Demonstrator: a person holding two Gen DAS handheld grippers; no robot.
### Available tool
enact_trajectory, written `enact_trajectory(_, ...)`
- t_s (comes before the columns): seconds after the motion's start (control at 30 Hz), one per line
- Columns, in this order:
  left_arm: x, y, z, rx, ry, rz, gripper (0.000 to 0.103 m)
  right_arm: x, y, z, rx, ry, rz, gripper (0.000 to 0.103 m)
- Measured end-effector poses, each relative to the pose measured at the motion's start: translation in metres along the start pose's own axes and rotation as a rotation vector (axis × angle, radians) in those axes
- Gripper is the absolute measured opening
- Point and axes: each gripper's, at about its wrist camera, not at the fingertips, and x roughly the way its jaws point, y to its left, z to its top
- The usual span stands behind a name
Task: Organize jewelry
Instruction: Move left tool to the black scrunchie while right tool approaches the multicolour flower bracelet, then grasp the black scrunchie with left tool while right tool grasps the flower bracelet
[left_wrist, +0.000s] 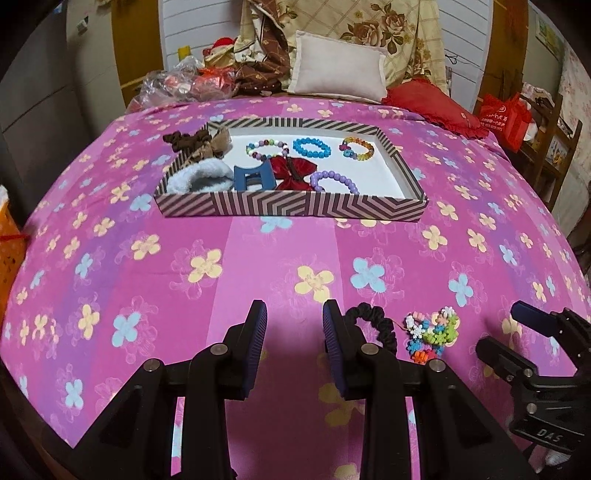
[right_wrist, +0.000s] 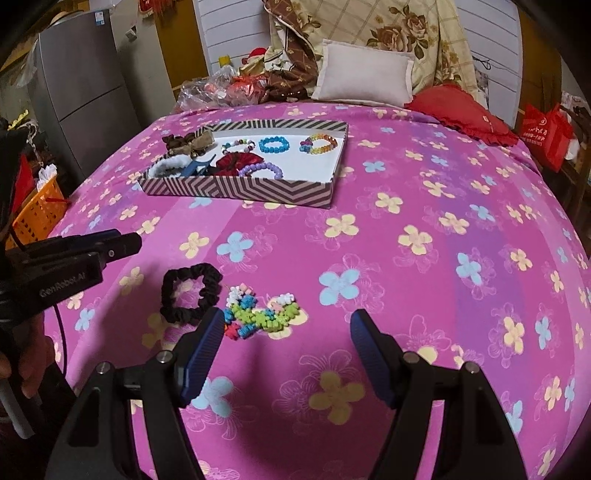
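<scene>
Left gripper body: on the side of the left gripper (right_wrist: 127, 242), seen from the right wrist view, we read white letters "GenRobot.AI".
Right gripper body: on the black housing of the right gripper (left_wrist: 517, 321), seen from the left wrist view, we make out raised letters "DAS".
Red bag: the red bag (left_wrist: 504, 120) beside the bed carries white print and a round emblem; we cannot read the characters or the row of digits under them.
</scene>
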Motion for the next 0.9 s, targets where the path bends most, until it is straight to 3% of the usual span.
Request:
enact_trajectory(0.1, 0.005, 0.006, -0.002, -0.018, 0.028, -0.034, 0.034, 0.004, 0.003, -0.002, -0.020, 0.007, -0.023, 0.072)
enact_trajectory(0.23, 0.016, 0.016, -0.006, -0.066, 0.079, -0.080, 0.034, 0.014, 0.006, -0.003, -0.035, 0.026, -0.001, 0.061)
enact_trajectory(0.53, 0.026, 0.018, -0.008, -0.077, 0.106, -0.082, 0.034, 0.029, 0.033, -0.005, -0.158, 0.052, 0.016, 0.047)
enact_trajectory(0.7, 0.029, 0.014, -0.007, -0.067, 0.116, -0.096, 0.034, 0.041, 0.034, -0.001, -0.186, 0.062, 0.022, 0.046)
enact_trajectory(0.8, 0.033, 0.013, -0.007, -0.069, 0.134, -0.116, 0.034, 0.043, 0.030, 0.000, -0.172, 0.054, 0.067, 0.034)
enact_trajectory(0.83, 0.035, 0.012, -0.007, -0.068, 0.142, -0.124, 0.034, 0.043, 0.029, 0.000, -0.172, 0.057, 0.071, 0.022)
enact_trajectory(0.87, 0.037, 0.011, -0.007, -0.064, 0.148, -0.130, 0.034, 0.044, 0.029, -0.001, -0.182, 0.065, 0.060, 0.016)
enact_trajectory(0.9, 0.038, 0.009, -0.007, -0.059, 0.152, -0.137, 0.034, 0.044, 0.028, -0.002, -0.187, 0.065, 0.056, 0.015)
